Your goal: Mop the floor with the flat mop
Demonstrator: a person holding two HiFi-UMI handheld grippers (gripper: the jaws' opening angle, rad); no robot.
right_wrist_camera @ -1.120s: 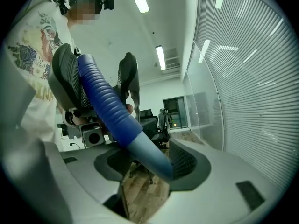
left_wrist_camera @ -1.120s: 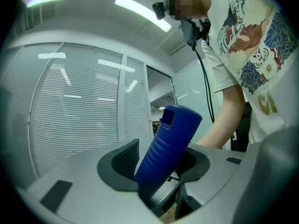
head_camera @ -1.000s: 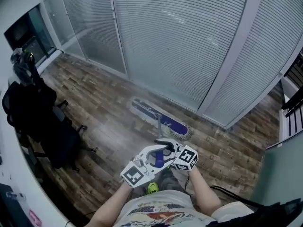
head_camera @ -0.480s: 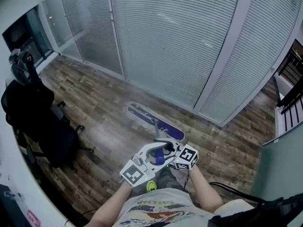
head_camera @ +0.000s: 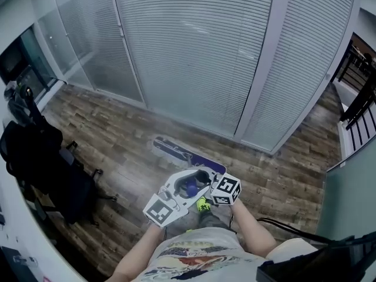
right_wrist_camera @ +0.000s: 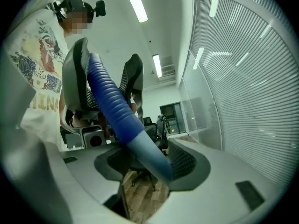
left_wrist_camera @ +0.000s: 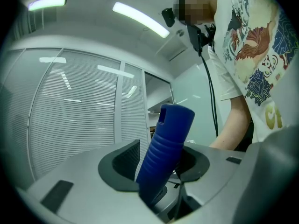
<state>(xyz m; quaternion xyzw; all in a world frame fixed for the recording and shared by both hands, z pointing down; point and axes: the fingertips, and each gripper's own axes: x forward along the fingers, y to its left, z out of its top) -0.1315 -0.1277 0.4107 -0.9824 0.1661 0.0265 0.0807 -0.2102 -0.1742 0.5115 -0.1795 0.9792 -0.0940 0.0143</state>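
Head view: the flat mop's long purple-and-white mop head [head_camera: 171, 148] lies flat on the wood-plank floor [head_camera: 117, 128], just beyond the hands and near the slatted glass wall [head_camera: 194, 51]. The left gripper [head_camera: 187, 184] and right gripper [head_camera: 205, 184] meet on the blue mop handle [head_camera: 191, 188].

Left gripper view: the dark curved fingers [left_wrist_camera: 122, 164] clamp the ribbed plastic handle, which rises tilted to the right.

Right gripper view: the fingers [right_wrist_camera: 184, 164] grip the same handle where its ribs give way to smooth, paler blue.
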